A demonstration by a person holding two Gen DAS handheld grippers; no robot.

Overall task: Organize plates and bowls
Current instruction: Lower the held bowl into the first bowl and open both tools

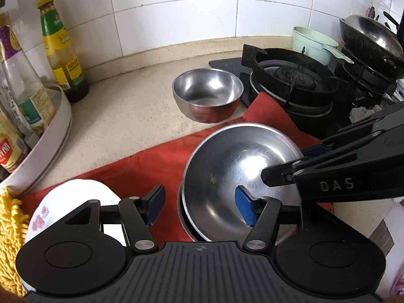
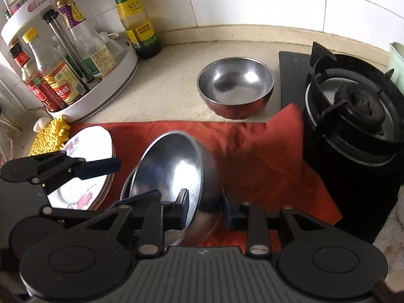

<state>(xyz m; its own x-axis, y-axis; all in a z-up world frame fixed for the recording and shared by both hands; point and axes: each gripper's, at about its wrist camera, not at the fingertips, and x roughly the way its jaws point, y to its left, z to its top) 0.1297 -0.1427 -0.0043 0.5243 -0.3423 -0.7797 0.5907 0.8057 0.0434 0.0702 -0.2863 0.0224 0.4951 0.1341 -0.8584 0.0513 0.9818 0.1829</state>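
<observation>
The right hand-held gripper [image 2: 204, 208] is closed on the near rim of a steel bowl [image 2: 171, 171], one pad inside the rim and one outside. The steel bowl is tilted, its far edge raised, and sits partly in a second steel bowl [image 2: 126, 184] below it on the red cloth [image 2: 252, 146].

The left hand-held gripper [image 1: 199, 208] is spread wide and grips nothing. Its right pad [image 1: 243, 208] lies over the inside of the tilted bowl; whether it touches the metal cannot be told. Its left pad [image 1: 154, 202] is over the red cloth between the bowls and the plates.

A stack of white floral plates [image 2: 85, 166] rests on the cloth just left of the bowls. A third steel bowl [image 2: 236, 85] stands upright on the tabletop [image 2: 171, 75] at the far side, beside the gas stove [image 2: 353, 116] on the right. A white rack of sauce bottles [image 2: 75, 75] occupies the far left, and a yellow chenille mitt [image 2: 50, 136] lies near it.
</observation>
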